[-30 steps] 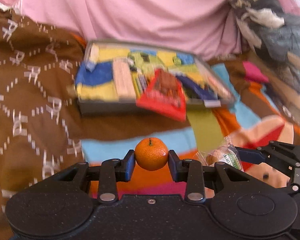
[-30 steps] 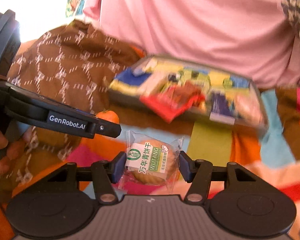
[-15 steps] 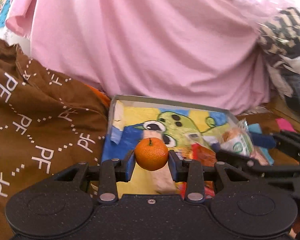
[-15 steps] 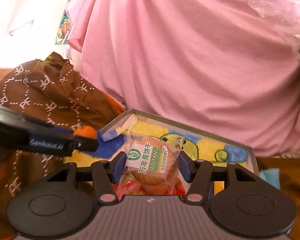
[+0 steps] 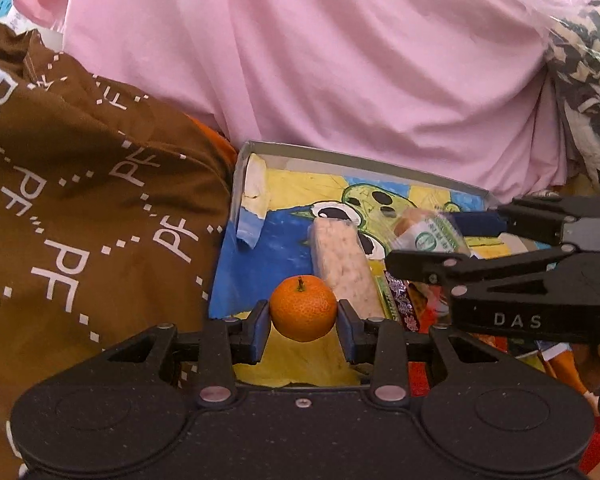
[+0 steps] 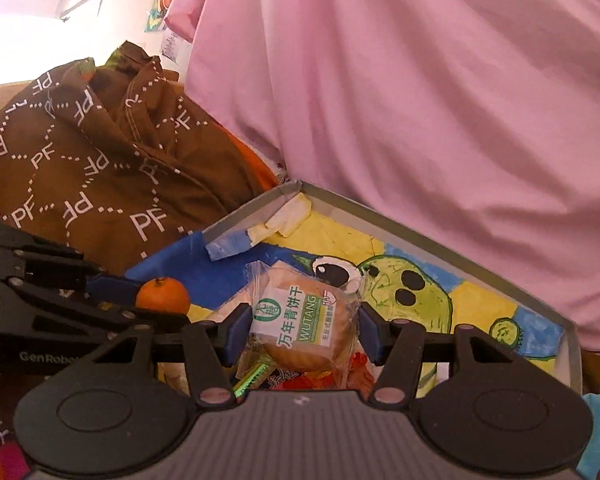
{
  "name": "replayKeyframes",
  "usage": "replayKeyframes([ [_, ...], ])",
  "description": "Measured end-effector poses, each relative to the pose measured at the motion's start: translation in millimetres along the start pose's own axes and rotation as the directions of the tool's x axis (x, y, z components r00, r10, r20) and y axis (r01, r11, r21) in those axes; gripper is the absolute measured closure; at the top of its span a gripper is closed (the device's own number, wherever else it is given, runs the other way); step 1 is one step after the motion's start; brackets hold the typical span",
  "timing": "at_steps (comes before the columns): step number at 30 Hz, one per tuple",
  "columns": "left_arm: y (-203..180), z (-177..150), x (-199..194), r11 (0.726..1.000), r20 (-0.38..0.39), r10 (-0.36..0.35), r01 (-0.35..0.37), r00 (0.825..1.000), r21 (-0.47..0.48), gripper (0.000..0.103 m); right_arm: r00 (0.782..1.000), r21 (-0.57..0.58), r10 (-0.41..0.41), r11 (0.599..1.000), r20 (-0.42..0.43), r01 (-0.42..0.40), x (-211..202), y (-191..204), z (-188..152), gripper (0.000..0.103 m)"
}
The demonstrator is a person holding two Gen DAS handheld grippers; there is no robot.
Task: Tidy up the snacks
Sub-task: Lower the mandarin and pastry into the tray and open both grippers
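- Orange peel, dimpled, stem up: a mandarin (image 5: 303,308) pinched across its widest part by my left jaws (image 5: 303,320), blue pads on either flank. Held at the middle so the round fruit cannot roll out; carried above the near left part of the tray.
- Clear crinkled wrapper, green-and-white label: a packaged biscuit (image 6: 306,322) pinched by my right jaws (image 6: 300,330), gripped at the sides with the label facing up. The film bulges past the pads; the hold looks to be on the biscuit itself, not on loose wrapper.
- Grey-rimmed shallow tray (image 6: 452,252), lined with a painted sheet, yellow and blue with a green cartoon creature. It lies directly ahead of both grippers, which I judge to be the place for the snacks.
- Already in the tray: a long pale bar in clear wrap (image 5: 344,264), lying lengthwise just right of the mandarin, and a cluster of red and dark packets (image 5: 404,304) toward the near right. Their labels are too blurred to read.
- Bare painted lining shows at the far left and far right; I judge those the free spots for what I carry.
- Brown cloth with white "PF" print (image 5: 80,208) lies against the tray's left edge; pink fabric (image 5: 320,60) rises behind it.
- Neither item is set down yet.
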State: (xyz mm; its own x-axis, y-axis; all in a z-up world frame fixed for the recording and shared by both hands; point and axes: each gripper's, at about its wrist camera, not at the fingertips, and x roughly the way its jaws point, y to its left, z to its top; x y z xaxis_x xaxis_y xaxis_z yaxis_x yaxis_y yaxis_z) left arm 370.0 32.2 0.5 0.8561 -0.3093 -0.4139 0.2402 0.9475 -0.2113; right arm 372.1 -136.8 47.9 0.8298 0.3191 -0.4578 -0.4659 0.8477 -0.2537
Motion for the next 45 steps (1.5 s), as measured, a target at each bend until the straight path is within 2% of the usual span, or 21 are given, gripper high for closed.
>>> replayKeyframes([
  [8, 1, 1, 0, 1.0, 0.001, -0.006, 0.006, 1.0, -0.016, 0.064, 1.0, -0.006, 0.001, 1.0, -0.014, -0.002, 10, 3, -4, 0.039],
  [18, 5, -2, 0, 1.0, 0.01, 0.003, -0.003, 1.0, -0.023, 0.051, 1.0, -0.007, -0.013, 1.0, 0.001, 0.013, 11, 1, -3, 0.033],
  [22, 4, -3, -1, 1.0, 0.014, 0.006, -0.005, 1.0, -0.022, 0.048, 1.0, -0.003, -0.018, 1.0, 0.023, 0.018, 7, -1, 0, 0.028],
  [25, 2, -3, -4, 1.0, 0.019, 0.009, -0.009, 1.0, -0.022, 0.043, 0.999, 0.001, -0.03, 1.0, 0.034, 0.03, 3, -3, 2, 0.026],
  [27, 1, -2, -6, 1.0, 0.025, -0.003, 0.004, 1.0, -0.022, 0.033, 0.998, 0.009, -0.038, 0.999, 0.042, 0.037, 1, -5, 3, 0.024],
  [30, -4, -1, -10, 1.0, 0.039, -0.007, 0.007, 0.999, -0.013, 0.026, 0.998, 0.016, -0.047, 0.999, 0.05, 0.046, -3, -9, 5, 0.021],
  [37, -7, 4, -20, 1.0, 0.06, 0.017, -0.016, 0.998, -0.014, 0.018, 0.995, 0.031, -0.07, 0.997, 0.077, 0.068, -18, -17, 11, 0.017],
  [45, -10, 14, -42, 0.999, 0.106, 0.049, -0.046, 0.993, -0.027, 0.005, 0.988, 0.065, -0.105, 0.993, 0.113, 0.099, -41, -23, 18, 0.01],
])
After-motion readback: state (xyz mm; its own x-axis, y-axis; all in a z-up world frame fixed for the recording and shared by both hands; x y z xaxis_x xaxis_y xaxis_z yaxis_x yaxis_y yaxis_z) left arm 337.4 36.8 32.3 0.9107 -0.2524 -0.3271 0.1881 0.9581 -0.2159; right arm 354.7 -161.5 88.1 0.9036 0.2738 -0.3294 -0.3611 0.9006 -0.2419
